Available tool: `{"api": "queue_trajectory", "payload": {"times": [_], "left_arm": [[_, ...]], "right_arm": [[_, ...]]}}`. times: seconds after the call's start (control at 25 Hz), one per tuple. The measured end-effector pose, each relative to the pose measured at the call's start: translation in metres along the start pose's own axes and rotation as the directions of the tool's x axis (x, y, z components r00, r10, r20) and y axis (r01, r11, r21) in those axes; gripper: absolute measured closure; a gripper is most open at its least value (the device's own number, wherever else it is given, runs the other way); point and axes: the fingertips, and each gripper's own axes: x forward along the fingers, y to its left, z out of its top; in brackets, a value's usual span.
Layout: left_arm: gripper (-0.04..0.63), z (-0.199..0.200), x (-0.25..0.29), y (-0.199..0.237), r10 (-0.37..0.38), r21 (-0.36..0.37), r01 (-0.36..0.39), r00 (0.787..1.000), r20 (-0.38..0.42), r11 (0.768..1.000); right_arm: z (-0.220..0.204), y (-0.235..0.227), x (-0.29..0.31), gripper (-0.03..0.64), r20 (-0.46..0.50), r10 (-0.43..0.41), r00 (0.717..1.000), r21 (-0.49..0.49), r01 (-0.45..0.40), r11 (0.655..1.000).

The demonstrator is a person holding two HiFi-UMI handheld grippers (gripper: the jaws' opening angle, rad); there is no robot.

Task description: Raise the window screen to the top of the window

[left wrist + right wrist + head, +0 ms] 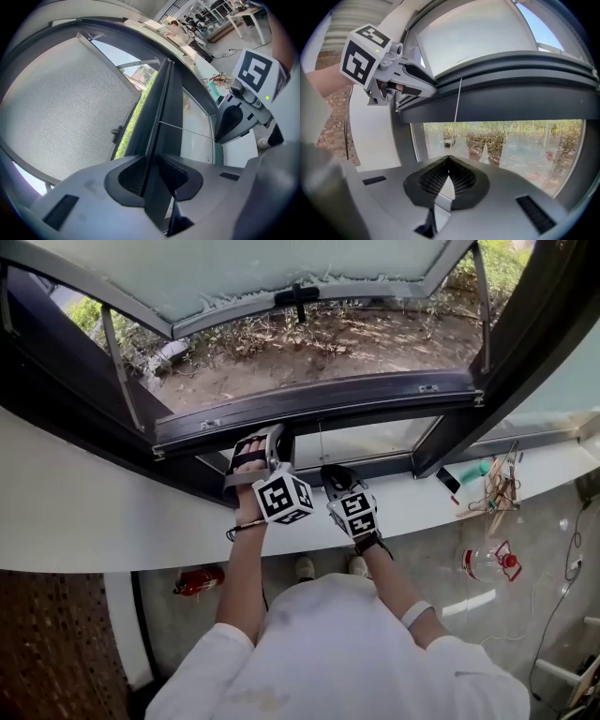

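Left tongs (pixel 151 165) clamp the screen's dark bottom rail (pixel 159 105), I'm guessing to shove it up; right tongs (pixel 449 163) underneath are pinched shut, empty.

This looks like a robotics lab or workshop rather than a home. A long white windowsill (pixel 84 521) under a dark metal-framed window (pixel 319 401) carries a loose tangle of thin wires (pixel 497 491). A red fire extinguisher (pixel 199 580) sits on the bare grey concrete floor (pixel 544 549). Farther back stand white work tables (pixel 243 11) crowded with equipment, and one wall is brown brick (pixel 333 122).
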Motion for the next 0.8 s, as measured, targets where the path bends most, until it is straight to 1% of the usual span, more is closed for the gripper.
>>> {"api": "queue_trajectory", "payload": {"times": [0.12,0.2,0.32,0.48,0.56,0.64,0.68,0.72,0.8], "left_arm": [[0.515,0.000,-0.001,0.000,-0.002,0.011,0.002,1.000,0.002,1.000],[0.520,-0.001,-0.001,0.001,-0.013,0.044,0.012,1.000,0.004,0.999],[0.528,-0.002,-0.002,0.000,-0.020,0.081,0.020,1.000,0.011,0.997],[0.532,-0.001,-0.001,0.000,-0.002,0.095,0.002,1.000,0.009,0.995],[0.534,-0.001,-0.001,-0.001,0.002,0.099,-0.003,1.000,0.009,0.995],[0.535,-0.001,-0.002,-0.003,0.005,0.096,-0.006,1.000,0.016,0.995],[0.538,-0.001,-0.002,-0.002,0.009,0.089,-0.011,1.000,0.022,0.996],[0.554,-0.001,-0.003,-0.002,0.015,0.077,-0.017,0.999,0.030,0.997],[0.555,0.000,-0.002,-0.001,0.024,0.048,-0.026,0.999,0.042,0.998]], "right_arm": [[-0.002,-0.004,-0.005,0.614,-0.002,-0.008,1.000,0.026,0.008,1.000],[-0.002,-0.008,-0.007,0.614,-0.002,-0.019,1.000,0.027,0.019,0.999],[-0.003,-0.010,-0.010,0.614,-0.005,-0.036,0.999,0.001,0.036,0.999],[-0.003,-0.011,-0.012,0.614,-0.005,-0.048,0.999,-0.039,0.048,0.998],[-0.005,-0.011,-0.013,0.614,-0.007,-0.057,0.998,-0.064,0.056,0.996],[-0.007,-0.011,-0.013,0.614,-0.010,-0.057,0.998,-0.055,0.057,0.997],[-0.008,-0.012,-0.013,0.614,-0.011,-0.057,0.998,-0.047,0.056,0.997],[-0.009,-0.012,-0.013,0.614,-0.010,-0.056,0.998,-0.040,0.056,0.998],[-0.009,-0.014,-0.012,0.614,-0.005,-0.053,0.999,-0.022,0.053,0.998]]}}
